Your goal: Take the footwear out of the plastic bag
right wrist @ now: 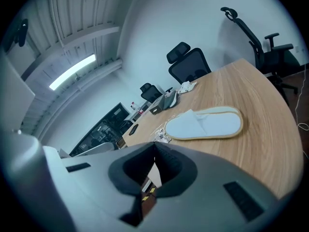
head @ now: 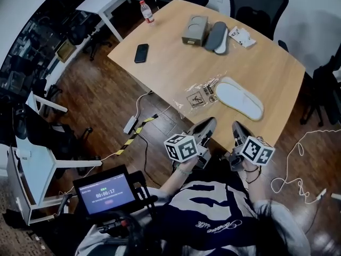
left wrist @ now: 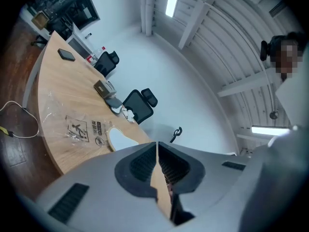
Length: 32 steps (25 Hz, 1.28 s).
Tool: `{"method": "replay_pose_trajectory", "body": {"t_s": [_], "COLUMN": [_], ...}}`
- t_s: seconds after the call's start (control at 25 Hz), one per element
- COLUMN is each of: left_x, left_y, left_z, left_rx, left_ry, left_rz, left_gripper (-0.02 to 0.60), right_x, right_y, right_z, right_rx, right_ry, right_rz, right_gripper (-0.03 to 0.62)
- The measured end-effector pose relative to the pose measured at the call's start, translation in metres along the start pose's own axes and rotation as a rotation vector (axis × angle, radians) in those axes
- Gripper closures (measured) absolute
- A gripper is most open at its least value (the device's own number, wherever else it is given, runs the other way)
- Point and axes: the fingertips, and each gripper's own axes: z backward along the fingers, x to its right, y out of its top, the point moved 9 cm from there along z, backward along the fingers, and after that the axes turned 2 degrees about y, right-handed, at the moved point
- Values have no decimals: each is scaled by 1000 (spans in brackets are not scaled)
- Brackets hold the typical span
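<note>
A white slipper (head: 240, 97) lies flat on the wooden table (head: 170, 63) near its front edge, outside the bag. The clear plastic bag (head: 201, 95) lies crumpled and flat just left of it, touching the slipper's end. Both grippers are held below the table's front edge, away from both things. My left gripper (head: 209, 122) has its jaws together with nothing between them. My right gripper (head: 236, 126) is likewise shut and empty. The left gripper view shows the bag (left wrist: 77, 127) and slipper (left wrist: 120, 140) beyond my left gripper (left wrist: 157, 144). The right gripper view shows the slipper (right wrist: 205, 124) and bag (right wrist: 161, 134) ahead of my right gripper (right wrist: 154, 146).
At the far side of the table lie a cardboard box (head: 195, 30), a grey slipper (head: 217, 36) and a white packet (head: 242, 36). A black phone (head: 141, 53) and a water bottle (head: 147, 11) sit at the left. Office chairs (head: 256, 4) ring the table; cables (head: 144, 121) trail on the floor.
</note>
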Motion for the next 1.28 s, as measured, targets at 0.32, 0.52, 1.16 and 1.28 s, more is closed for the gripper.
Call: {"method": "replay_pose_trajectory", "body": {"t_s": [0.32, 0.52, 1.16, 1.28], "left_x": [29, 42, 120, 129], "left_y": [-35, -50, -134, -141], "left_z": [18, 30, 39, 42], "left_rx": [-61, -75, -58, -38], "left_ry": [-18, 1, 23, 39], "left_rz": [-42, -56, -74, -93], "left_gripper": [578, 578, 578, 578], "right_x": [-16, -16, 12, 13], "right_y": [-29, -42, -59, -62], "right_z": [45, 60, 155, 165], "right_rx": [-13, -30, -65, -69], "right_ry": [4, 19, 71, 87], "right_rz": [23, 25, 102, 124], "right_gripper": [599, 600, 600, 600]}}
